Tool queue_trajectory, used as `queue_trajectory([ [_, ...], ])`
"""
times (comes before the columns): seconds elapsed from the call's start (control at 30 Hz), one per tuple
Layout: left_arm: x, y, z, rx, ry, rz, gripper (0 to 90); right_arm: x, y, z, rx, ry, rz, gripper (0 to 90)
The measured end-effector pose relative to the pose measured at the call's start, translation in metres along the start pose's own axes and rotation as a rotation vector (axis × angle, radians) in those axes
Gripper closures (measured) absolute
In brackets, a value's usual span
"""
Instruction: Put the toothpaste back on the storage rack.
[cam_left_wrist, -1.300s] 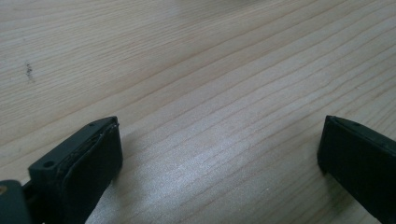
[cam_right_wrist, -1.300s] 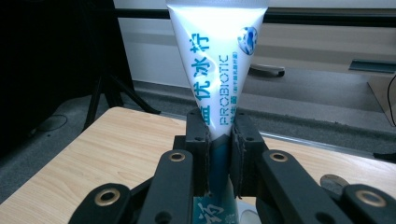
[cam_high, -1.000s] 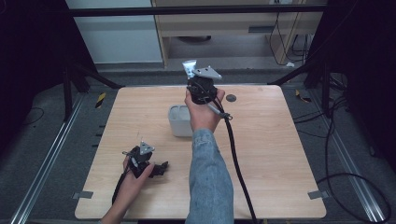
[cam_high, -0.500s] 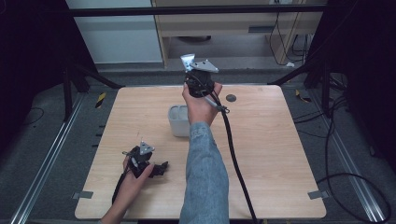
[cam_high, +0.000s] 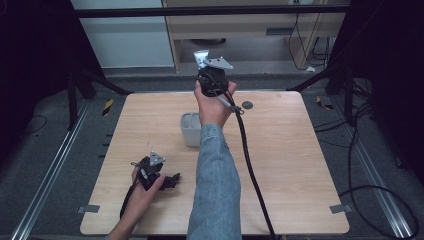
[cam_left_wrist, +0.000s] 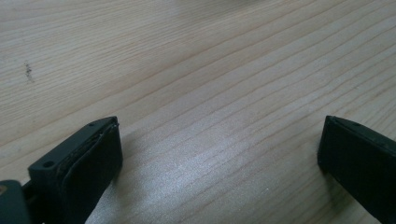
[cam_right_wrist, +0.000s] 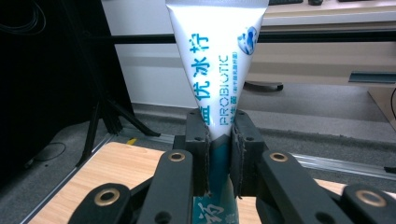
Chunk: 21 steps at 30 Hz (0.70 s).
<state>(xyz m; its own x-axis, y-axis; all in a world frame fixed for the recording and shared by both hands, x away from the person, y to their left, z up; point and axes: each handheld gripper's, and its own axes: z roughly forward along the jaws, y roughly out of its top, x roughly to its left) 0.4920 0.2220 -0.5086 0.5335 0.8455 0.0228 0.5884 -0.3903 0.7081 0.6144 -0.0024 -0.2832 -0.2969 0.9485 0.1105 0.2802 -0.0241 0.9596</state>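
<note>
One white-and-blue plastic toothpaste tube (cam_right_wrist: 217, 70) clamped in right gripper (cam_right_wrist: 219, 154), lifted slightly beyond white plastic cup (cam_high: 190, 129); left gripper (cam_left_wrist: 219, 154) agape, empty.

Right gripper (cam_right_wrist: 219, 161): matte black linkage arms, brass-ringed pivot holes, black ribbed pads (cam_right_wrist: 201, 154), small screw heads on jaw blocks. Grey three-cornered plate (cam_high: 218, 63) on top; thick black cable (cam_high: 250, 165) trailing from gripper body. Right sleeve (cam_high: 215, 185): faded blue denim. Left gripper (cam_high: 172, 180): black body, smaller grey plate (cam_high: 156, 159), blocky black jaws with screw holes.
</note>
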Motion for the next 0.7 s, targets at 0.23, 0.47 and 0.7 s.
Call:
queue_trajectory([
  [0.23,0.000,0.000,0.000,-0.003,0.000,-0.003,0.0,0.000,-0.001,0.001,0.002,0.001,-0.003,79.5],
  [0.47,0.000,0.000,0.000,-0.002,-0.001,-0.003,0.0,0.003,-0.004,0.006,0.003,0.004,-0.004,79.5],
  [0.7,0.000,0.000,0.000,-0.002,-0.001,-0.002,0.0,0.006,-0.012,0.014,0.013,0.007,-0.004,79.5],
])
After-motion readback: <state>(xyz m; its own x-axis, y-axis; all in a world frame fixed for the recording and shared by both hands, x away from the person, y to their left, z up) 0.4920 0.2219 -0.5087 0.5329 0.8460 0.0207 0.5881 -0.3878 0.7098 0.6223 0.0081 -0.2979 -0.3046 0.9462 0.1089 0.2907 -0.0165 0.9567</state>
